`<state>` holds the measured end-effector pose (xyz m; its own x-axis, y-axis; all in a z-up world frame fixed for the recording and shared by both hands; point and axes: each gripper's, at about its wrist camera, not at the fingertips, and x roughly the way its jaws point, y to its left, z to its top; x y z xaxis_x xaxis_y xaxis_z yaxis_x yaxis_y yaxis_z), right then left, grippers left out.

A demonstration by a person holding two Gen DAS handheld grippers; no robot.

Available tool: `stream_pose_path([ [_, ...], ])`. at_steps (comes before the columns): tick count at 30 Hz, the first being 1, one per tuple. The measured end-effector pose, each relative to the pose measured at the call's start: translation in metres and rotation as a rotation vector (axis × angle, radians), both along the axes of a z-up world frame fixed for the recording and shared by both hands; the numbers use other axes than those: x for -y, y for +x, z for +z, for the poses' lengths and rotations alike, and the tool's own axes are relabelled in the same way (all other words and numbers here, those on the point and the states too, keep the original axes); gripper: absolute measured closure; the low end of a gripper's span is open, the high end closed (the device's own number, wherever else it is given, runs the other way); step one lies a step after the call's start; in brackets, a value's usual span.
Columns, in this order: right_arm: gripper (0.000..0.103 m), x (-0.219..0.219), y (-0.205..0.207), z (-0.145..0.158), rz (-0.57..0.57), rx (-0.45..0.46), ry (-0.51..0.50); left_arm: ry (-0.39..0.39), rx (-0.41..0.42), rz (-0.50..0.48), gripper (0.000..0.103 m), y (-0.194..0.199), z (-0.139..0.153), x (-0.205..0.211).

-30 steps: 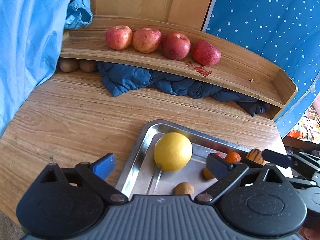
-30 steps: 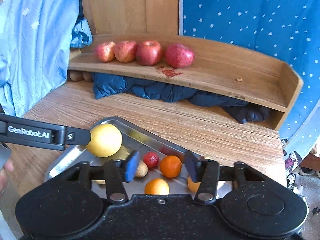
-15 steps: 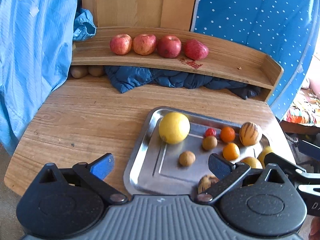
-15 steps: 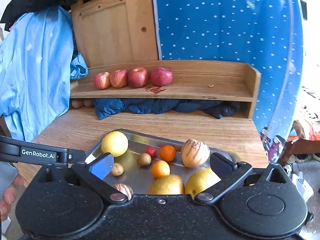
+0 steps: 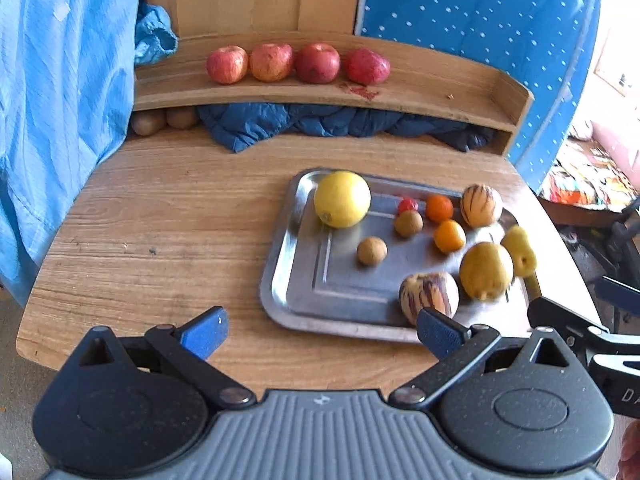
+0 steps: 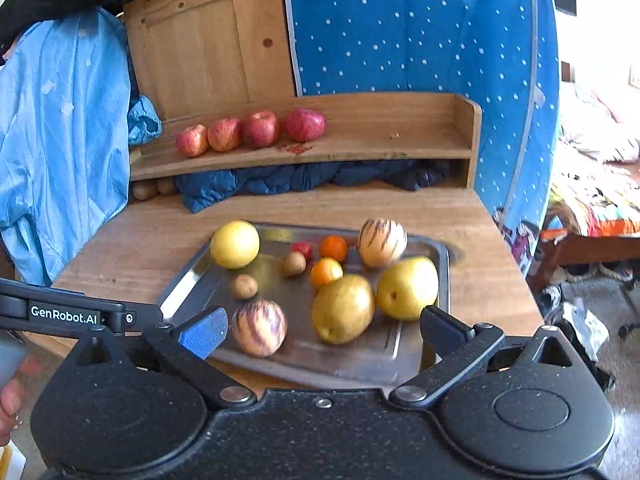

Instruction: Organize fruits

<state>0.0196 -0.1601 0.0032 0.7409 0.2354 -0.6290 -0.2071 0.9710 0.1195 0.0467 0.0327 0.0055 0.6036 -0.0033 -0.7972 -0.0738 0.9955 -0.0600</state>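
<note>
A steel tray (image 5: 304, 280) (image 6: 420, 356) on the wooden table holds a big yellow citrus (image 5: 342, 199) (image 6: 235, 244), two striped melons (image 5: 481, 205) (image 5: 429, 297), two yellow pears (image 6: 343, 307) (image 6: 407, 288), two small oranges, two kiwis (image 5: 372, 251) and a small red fruit (image 5: 407, 204). Several red apples (image 5: 272, 62) (image 6: 260, 128) stand in a row on the wooden shelf (image 5: 440, 92). My left gripper (image 5: 320, 332) hangs open and holds nothing, short of the tray's near edge. My right gripper (image 6: 320, 330) is open too, just in front of the pears and a striped melon (image 6: 259, 327).
A dark blue quilted cloth (image 5: 320, 124) is stuffed under the shelf, with two brown fruits (image 5: 164, 120) at its left end. Light blue fabric (image 5: 60, 100) hangs on the left and a dotted blue sheet (image 6: 400, 28) at the back right. Bare wood lies left of the tray.
Both grippers have pulled back and up from the tray, so the whole tray now shows. The right gripper's jaws went from narrow to wide open. The fruit has stayed in place.
</note>
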Motion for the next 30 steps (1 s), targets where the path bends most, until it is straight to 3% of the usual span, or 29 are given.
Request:
stream_pose_path([
  [11,0.001,-0.007,-0.027,-0.014,-0.081,-0.084,0.001,0.015,-0.026,-0.078,0.001,-0.024,-0.014,-0.010],
  [30,0.001,-0.020,-0.035,-0.015,-0.098,-0.094,-0.012,-0.003,-0.046,-0.088,0.001,-0.032,-0.019,-0.024],
])
